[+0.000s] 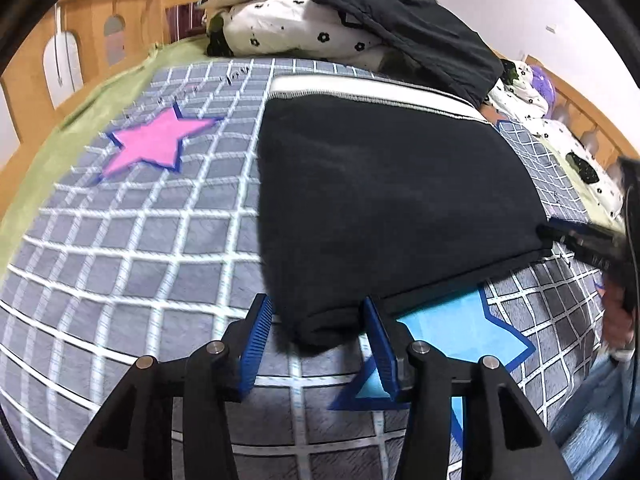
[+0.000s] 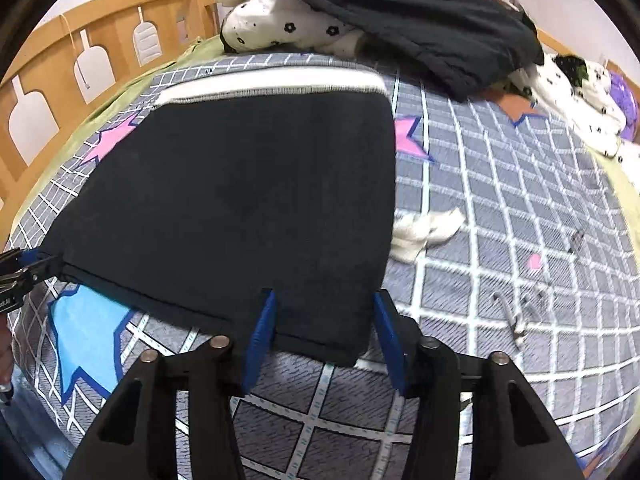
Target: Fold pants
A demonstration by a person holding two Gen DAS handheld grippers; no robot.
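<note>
Item: black pants [image 1: 392,200], folded into a flat, roughly rectangular stack
Waistband: white with a thin grey stitched edge, at the far end [image 2: 272,82]
Near edge: the hems, two layers slightly offset, one stepping out past the other
Surface: smooth, few wrinkles; fabric possibly knit, the blur hides the weave
Place: flat on the grey checked bedspread [image 1: 160,240], partly covering a light blue star [image 1: 460,328]

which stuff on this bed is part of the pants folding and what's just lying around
Part of the job:
black pants
left gripper
right gripper

Just lying about:
black jacket
floral bedding
white cloth
checked bedsheet
</note>
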